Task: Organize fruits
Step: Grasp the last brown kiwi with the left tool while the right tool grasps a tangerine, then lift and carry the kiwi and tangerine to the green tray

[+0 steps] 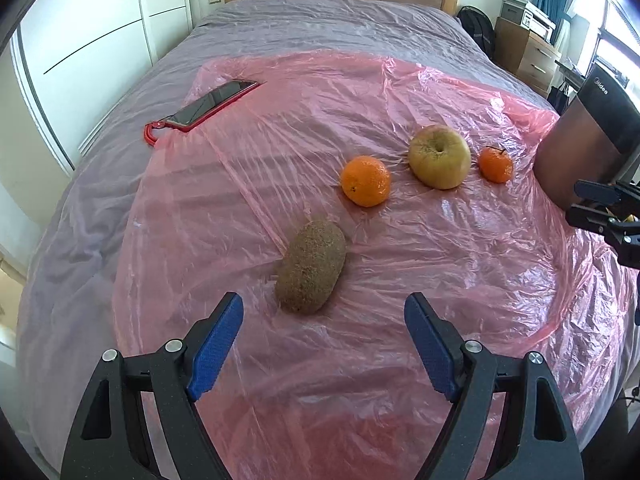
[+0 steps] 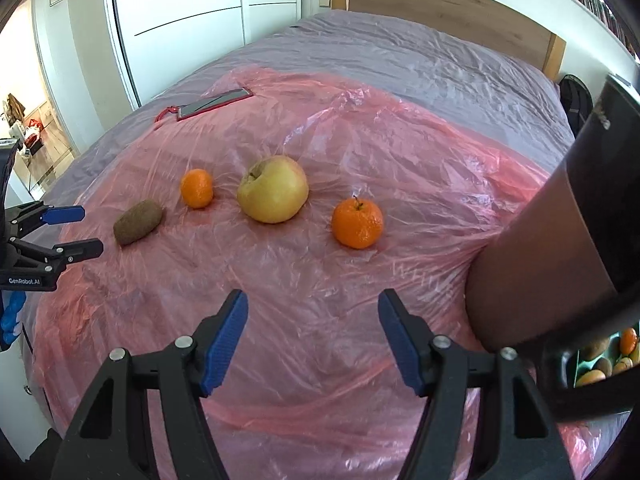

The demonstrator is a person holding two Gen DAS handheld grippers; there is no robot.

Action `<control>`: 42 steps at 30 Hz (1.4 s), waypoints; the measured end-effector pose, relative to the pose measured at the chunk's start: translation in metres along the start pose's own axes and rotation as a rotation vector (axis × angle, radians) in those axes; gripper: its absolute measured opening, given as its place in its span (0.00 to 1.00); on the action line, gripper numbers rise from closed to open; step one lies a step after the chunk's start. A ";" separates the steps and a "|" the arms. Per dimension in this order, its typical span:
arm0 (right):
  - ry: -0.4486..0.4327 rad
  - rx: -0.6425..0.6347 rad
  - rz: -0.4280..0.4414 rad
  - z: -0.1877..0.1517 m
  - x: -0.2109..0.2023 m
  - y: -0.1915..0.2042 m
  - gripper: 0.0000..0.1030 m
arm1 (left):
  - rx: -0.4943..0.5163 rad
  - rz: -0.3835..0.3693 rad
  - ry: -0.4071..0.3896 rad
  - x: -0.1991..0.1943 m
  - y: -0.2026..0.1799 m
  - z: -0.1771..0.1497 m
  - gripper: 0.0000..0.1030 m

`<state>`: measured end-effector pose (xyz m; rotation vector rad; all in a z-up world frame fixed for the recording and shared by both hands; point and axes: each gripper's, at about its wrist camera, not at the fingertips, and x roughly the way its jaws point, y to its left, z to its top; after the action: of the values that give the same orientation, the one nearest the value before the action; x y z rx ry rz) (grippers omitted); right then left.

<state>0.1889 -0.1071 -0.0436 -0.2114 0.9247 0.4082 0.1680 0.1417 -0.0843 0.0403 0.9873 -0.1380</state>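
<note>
Four fruits lie in a row on a pink plastic sheet (image 1: 460,272) over a bed. A brown kiwi (image 1: 311,277) lies just ahead of my open, empty left gripper (image 1: 323,320). Beyond it lie an orange (image 1: 365,180), a yellow-green apple (image 1: 439,156) and a small stemmed mandarin (image 1: 496,164). In the right wrist view the kiwi (image 2: 137,222), orange (image 2: 197,188), apple (image 2: 273,189) and mandarin (image 2: 357,223) lie ahead of my open, empty right gripper (image 2: 313,318). The left gripper (image 2: 80,232) shows at that view's left edge. The right gripper (image 1: 600,204) shows at the left wrist view's right edge.
A dark brown and black container (image 2: 560,264) stands at the right on the sheet; its shiny side reflects several fruits. A phone in a red case (image 1: 212,104) lies at the sheet's far left corner. White wardrobe doors (image 1: 100,40) stand left of the bed.
</note>
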 end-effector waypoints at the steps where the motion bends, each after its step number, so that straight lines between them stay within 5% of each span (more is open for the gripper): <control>1: -0.001 0.005 0.000 0.004 0.006 -0.002 1.00 | 0.008 0.005 0.009 0.006 0.001 0.003 0.76; 16: 0.022 0.086 -0.050 0.047 0.094 -0.032 0.99 | 0.061 -0.004 0.085 0.063 0.010 0.021 0.66; 28: 0.040 0.118 -0.029 0.039 0.117 -0.039 0.77 | 0.077 -0.015 0.080 0.075 0.007 0.023 0.62; 31: 0.033 0.142 -0.014 0.037 0.118 -0.046 0.63 | 0.082 -0.028 0.079 0.074 0.006 0.023 0.53; 36: 0.028 0.155 0.021 0.036 0.118 -0.052 0.60 | 0.096 -0.037 0.077 0.073 0.006 0.022 0.37; 42: 0.031 0.140 0.032 0.040 0.113 -0.052 0.57 | 0.097 -0.050 0.066 0.067 0.008 0.021 0.36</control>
<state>0.3004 -0.1121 -0.1112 -0.0752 0.9840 0.3685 0.2232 0.1414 -0.1286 0.1098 1.0472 -0.2321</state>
